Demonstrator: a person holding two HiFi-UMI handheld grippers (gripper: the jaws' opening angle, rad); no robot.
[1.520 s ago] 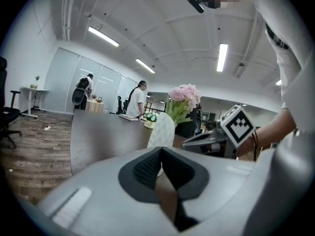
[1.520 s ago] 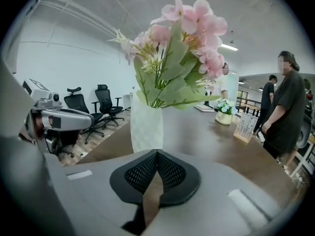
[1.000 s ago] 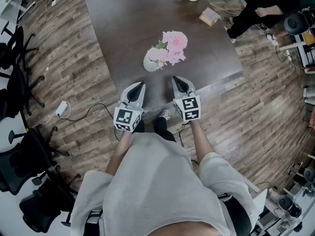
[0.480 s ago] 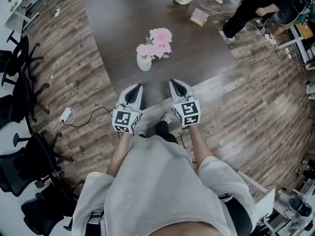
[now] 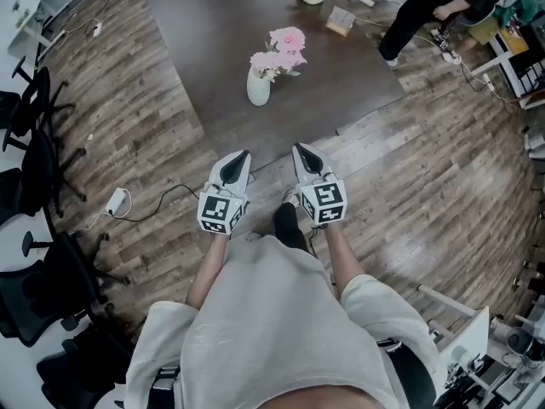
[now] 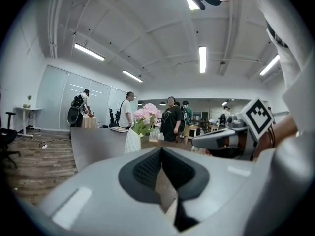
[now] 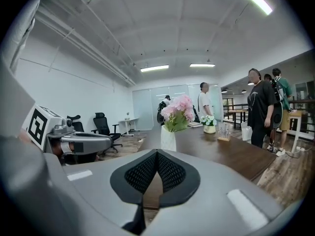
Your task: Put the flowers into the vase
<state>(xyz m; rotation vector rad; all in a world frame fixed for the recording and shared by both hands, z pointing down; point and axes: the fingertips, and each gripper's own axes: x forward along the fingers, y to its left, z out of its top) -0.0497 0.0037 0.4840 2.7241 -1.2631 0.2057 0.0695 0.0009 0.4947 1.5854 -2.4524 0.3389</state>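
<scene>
The head view looks steeply down from above the person's torso (image 5: 272, 331). The left gripper (image 5: 243, 155) and right gripper (image 5: 299, 149) lie near, and the dark worktop (image 5: 221, 24) lies far. Each gripper view sits low, just behind its own jaws, and faces almost level across the worktop. All three views share the white vase (image 5: 258, 88) with its pink flowers (image 5: 285, 45). Each gripper view also catches the other gripper at its side.

Left gripper (image 6: 161, 150) jaws together, empty; beyond, white vase (image 6: 132, 142) with pink flowers (image 6: 146, 115) on dark table (image 6: 93, 144).
</scene>
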